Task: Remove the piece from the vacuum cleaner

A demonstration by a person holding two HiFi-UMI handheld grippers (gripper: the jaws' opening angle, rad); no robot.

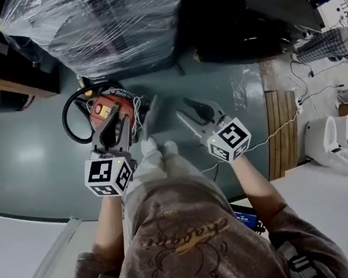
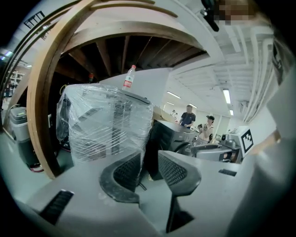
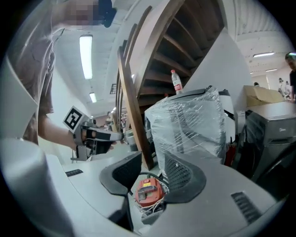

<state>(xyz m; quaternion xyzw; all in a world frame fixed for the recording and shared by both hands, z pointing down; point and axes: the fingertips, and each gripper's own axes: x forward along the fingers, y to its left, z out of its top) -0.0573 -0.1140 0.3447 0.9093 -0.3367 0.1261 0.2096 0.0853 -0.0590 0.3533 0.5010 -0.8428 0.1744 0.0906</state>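
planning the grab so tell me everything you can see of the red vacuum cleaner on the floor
The vacuum cleaner is a boxy unit with a red-orange, plastic-looking shell and a yellowish patch on top. A black hose loops out from it in an arc, and thin white cords lie tangled beside it. It rests on the grey floor before the film-wrapped stack. The left gripper covers part of it in the head view; no contact shows.

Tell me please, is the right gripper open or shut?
Open: the right gripper has its jaws apart, gripping nothing; the red vacuum cleaner shows beyond.
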